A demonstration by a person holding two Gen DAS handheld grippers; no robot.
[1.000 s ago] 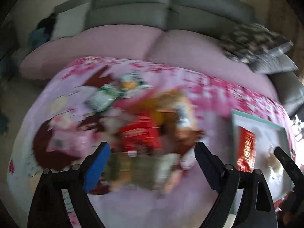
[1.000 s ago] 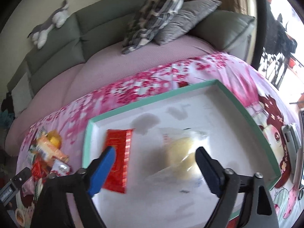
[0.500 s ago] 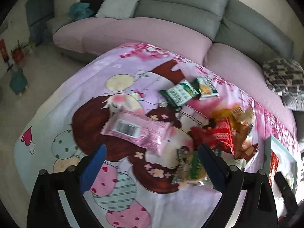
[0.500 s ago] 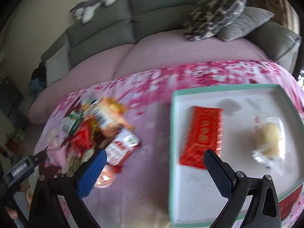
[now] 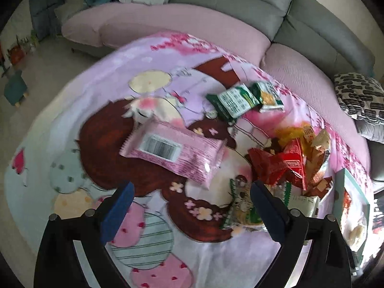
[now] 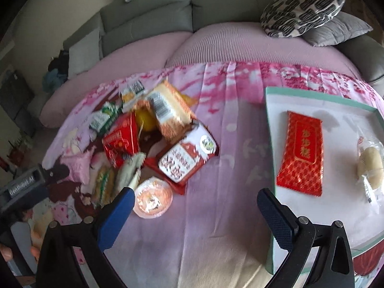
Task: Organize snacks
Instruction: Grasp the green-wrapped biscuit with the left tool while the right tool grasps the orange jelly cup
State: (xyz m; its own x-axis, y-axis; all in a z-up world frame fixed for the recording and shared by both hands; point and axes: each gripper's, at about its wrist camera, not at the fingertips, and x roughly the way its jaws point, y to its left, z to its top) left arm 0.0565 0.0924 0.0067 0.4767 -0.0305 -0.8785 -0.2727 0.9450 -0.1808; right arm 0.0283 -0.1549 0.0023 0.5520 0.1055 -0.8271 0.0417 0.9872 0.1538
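the left claw stands wide open above the cartoon-printed cloth that covers the bench, and nothing is between its fingers; its jaws have just been opening. only the left wrist view shows the pink packet with a barcode label whole; it lies flat near the middle of the cloth, apart from the other snacks. behind it, toward the far edge of the bench, lie two green packets side by side. to the right is the heap of red and orange snack bags, and a green and white packet lies partly behind the right finger of this claw. the tray shows here only as a thin slice at the right edge.

the right claw is also wide open and empty, its jaws just opened further. this view shows the white tray with a teal rim clearly, near the right edge of the bench. inside it lie a red foil packet and, apart from it, a clear-wrapped pale bun. a small round sealed cup sits just beside the left finger of the right claw, at the near side of the heap. a brown and white packet lies behind the cup. the other claw's body shows at the left edge.
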